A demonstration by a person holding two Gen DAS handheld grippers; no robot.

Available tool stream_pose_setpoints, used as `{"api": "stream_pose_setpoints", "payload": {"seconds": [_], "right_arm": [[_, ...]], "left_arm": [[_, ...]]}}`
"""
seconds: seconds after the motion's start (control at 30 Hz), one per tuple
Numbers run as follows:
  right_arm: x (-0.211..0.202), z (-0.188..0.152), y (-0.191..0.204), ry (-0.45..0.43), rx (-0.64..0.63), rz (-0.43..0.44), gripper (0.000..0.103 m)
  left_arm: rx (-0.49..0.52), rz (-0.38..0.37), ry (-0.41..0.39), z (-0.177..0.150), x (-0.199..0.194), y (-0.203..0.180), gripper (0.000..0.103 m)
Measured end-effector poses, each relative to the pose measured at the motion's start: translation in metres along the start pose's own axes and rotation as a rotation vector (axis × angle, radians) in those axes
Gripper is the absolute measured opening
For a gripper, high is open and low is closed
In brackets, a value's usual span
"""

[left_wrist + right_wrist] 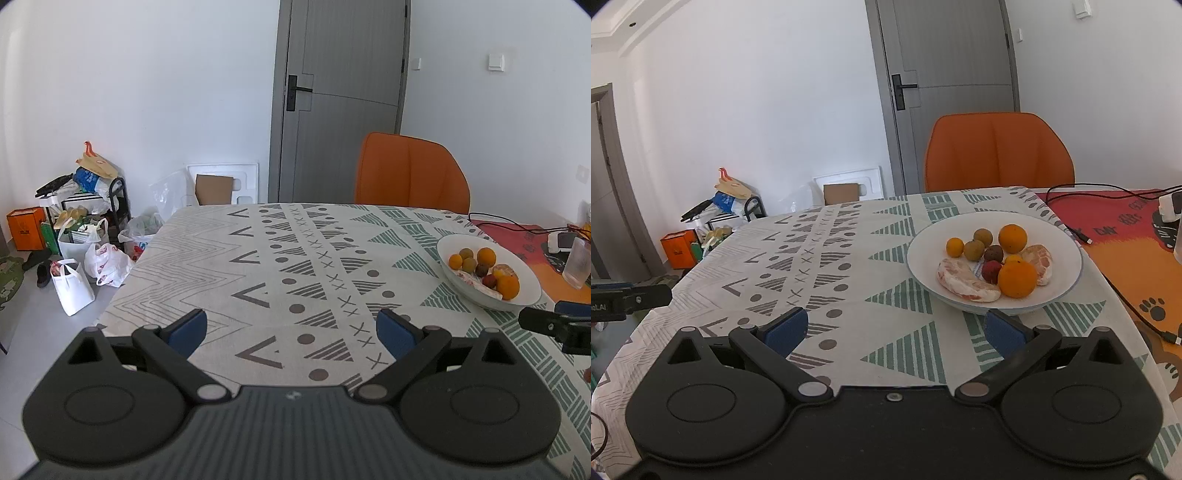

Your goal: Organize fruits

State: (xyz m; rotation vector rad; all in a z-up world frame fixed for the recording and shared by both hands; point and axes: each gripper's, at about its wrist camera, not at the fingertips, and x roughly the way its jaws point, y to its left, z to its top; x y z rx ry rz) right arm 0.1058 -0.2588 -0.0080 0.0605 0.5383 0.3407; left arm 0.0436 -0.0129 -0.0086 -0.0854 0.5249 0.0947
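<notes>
I've got the white bowl (993, 291) dead ahead of my right gripper (894, 332) and a touch to its right side, sitting on the patterned tabletop (849, 258) near the seam with the red-orange mat (1115, 236). Everything I'm after is in there: two big oranges, the nearer one (1017, 278) right at the front, a small orange (955, 246) at the far left, a few brownish round fruits, a red one (991, 271), and two peeled pomelo segments. The long segment (966, 282) lies crosswise to my approach, running left to right along the front of the bowl.

Right jaws are spread wide, nothing between them, hovering low just short of the bowl's near rim. Left gripper (291, 328) is likewise spread and empty, over bare cloth, with the bowl well off to its right. So the right hand is clearly the nearer one, I'd say.

Both grippers look level, pointing across toward the orange chair (997, 151).
</notes>
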Motion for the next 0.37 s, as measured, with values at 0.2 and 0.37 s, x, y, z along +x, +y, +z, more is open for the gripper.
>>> {"api": "stream_pose_setpoints", "payload": {"seconds": [0.2, 0.37], "right_arm": [[0.0012, -0.0012, -0.001, 0.006, 0.001, 0.0, 0.103], [0.0019, -0.0013, -0.0013, 0.005, 0.0, -0.001, 0.103]], "left_arm": [[0.008, -0.006, 0.0, -0.0009, 0.0, -0.0023, 0.097], [0.012, -0.013, 0.001, -0.0012, -0.0004, -0.0036, 0.097]]}}
